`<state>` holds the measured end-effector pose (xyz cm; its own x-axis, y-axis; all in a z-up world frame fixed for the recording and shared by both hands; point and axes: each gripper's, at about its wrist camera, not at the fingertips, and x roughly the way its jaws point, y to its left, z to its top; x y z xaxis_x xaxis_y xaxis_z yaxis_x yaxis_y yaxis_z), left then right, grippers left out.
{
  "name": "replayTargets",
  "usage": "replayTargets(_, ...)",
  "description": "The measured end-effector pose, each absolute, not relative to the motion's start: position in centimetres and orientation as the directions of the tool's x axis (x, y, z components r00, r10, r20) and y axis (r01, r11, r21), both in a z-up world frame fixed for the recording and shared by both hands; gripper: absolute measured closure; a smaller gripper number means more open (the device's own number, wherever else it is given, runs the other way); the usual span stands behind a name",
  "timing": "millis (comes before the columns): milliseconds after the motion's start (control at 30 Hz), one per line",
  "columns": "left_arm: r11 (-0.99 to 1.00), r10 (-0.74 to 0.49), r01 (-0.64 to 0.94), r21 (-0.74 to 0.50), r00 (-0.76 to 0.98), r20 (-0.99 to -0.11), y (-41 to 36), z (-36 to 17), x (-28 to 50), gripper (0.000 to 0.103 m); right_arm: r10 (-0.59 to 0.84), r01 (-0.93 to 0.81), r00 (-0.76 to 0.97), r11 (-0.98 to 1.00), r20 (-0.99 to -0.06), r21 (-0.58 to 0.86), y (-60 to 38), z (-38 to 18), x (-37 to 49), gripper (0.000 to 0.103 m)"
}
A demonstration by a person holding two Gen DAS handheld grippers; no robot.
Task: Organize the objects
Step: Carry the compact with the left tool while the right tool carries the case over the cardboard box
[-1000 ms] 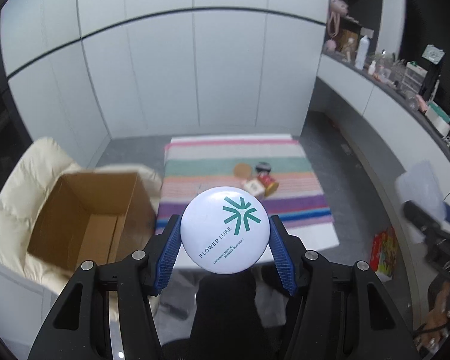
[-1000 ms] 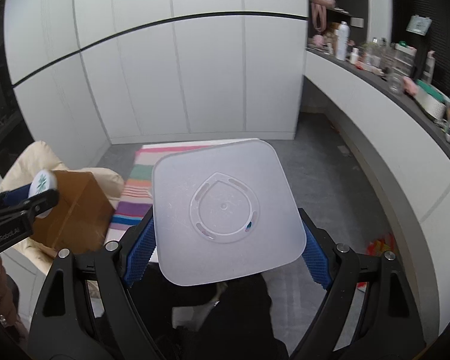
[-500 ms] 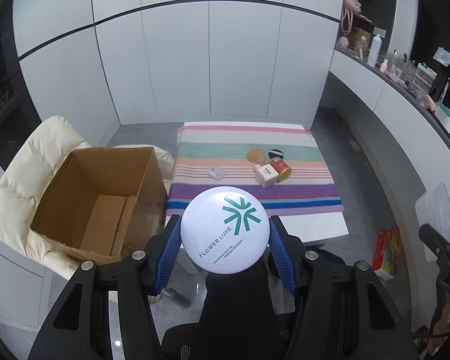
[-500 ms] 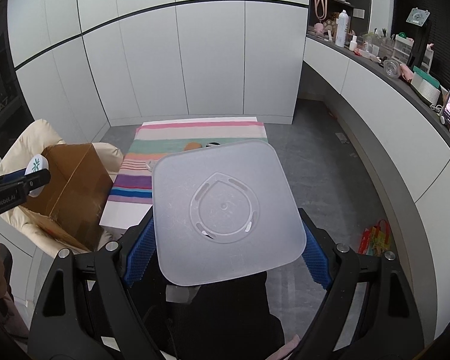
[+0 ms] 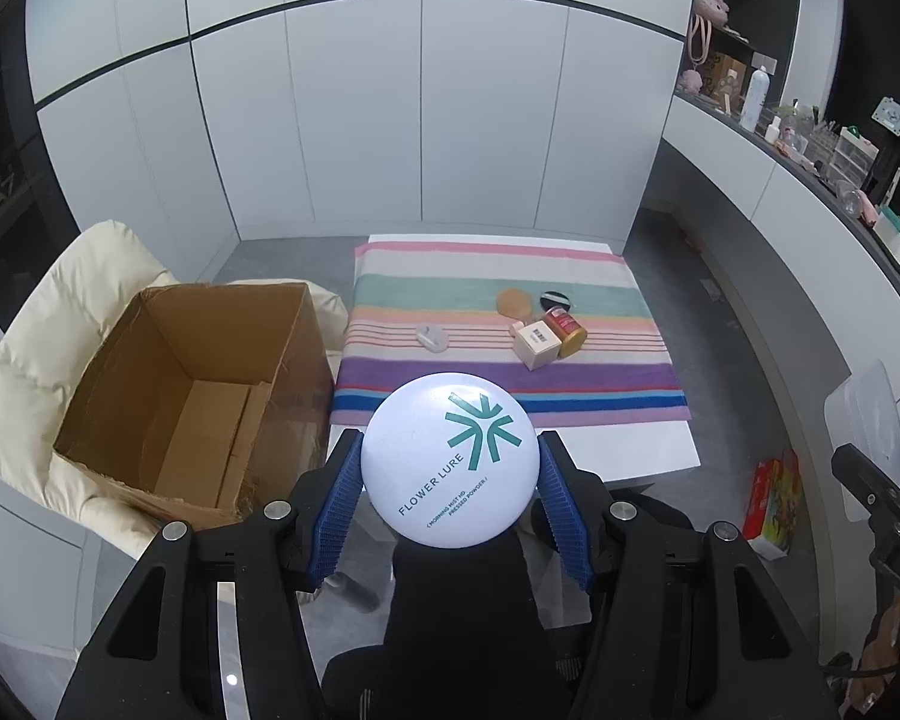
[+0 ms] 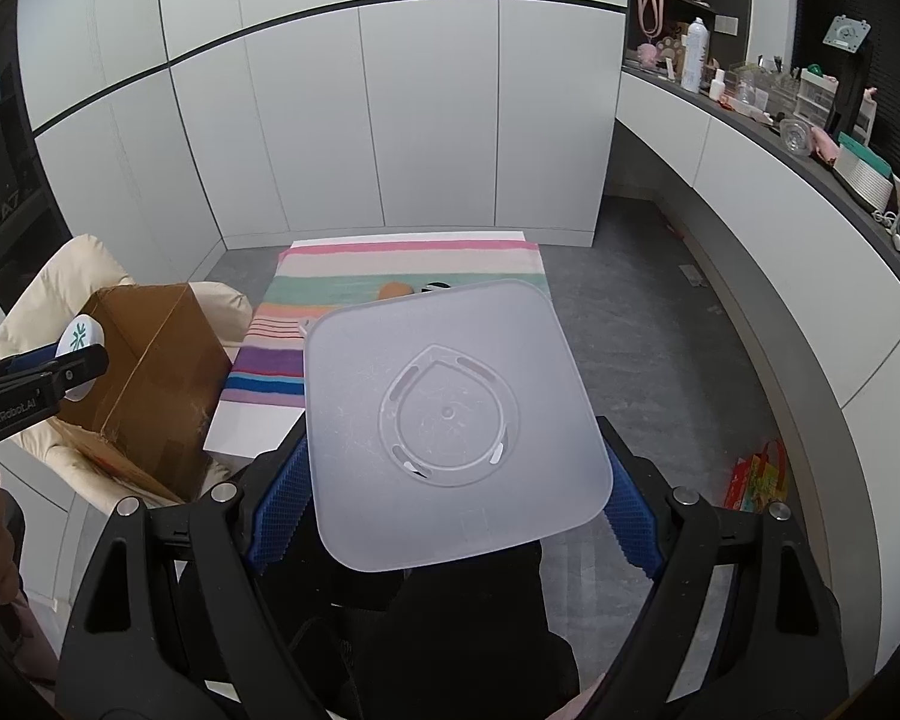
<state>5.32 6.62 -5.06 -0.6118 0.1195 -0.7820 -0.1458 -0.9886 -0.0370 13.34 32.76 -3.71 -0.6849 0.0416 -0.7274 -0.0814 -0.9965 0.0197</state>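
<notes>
From the left wrist camera, the left claw [image 5: 450,468] is clamped on a round white compact [image 5: 450,459] printed with a teal star mark and the words FLOWER LURE; the blue ribbed pads [image 5: 339,495] press on its two sides. It is held up in the air, near the front edge of the low white surface [image 5: 660,450]. A striped cloth [image 5: 510,276] covers most of that surface. On the cloth lie a small white box [image 5: 535,345] touching a red jar with a gold lid [image 5: 565,329], a tan round puff [image 5: 514,303], a black round case [image 5: 555,300] just beside the puff, and a small clear piece [image 5: 432,337] lying apart to the left. To the left of the surface an open cardboard box [image 5: 192,396] sits on a cream padded chair [image 5: 48,348]. At the right edge, the right claw [image 5: 870,468] shows with a frosted lid [image 5: 867,414].

From the right wrist camera, the right claw [image 6: 450,498] is clamped on the same frosted square lid [image 6: 453,420], held flat and hiding much of the cloth [image 6: 408,258]. The left claw [image 6: 72,360] appears at the left with the compact [image 6: 79,339], in front of the cardboard box [image 6: 150,372].
</notes>
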Motion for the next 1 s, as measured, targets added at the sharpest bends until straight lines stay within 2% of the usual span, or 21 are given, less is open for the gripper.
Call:
replayTargets(500, -0.994, 0.09, -0.097, -0.039, -0.602, -0.793, 4.6, -6.0, 5.6, 0.045, -0.004, -0.012, -0.658, -1.0, -0.753, 0.016, 30.6, -4.9, 11.6, 0.016)
replayTargets(1000, -0.993, -0.038, 0.111, -0.034, -0.592, -0.805, -4.9, -6.8, 8.5, 0.045, -0.154, 0.227, -0.628, -0.974, -0.763, 0.01, 21.6, -5.6, 9.4, 0.016)
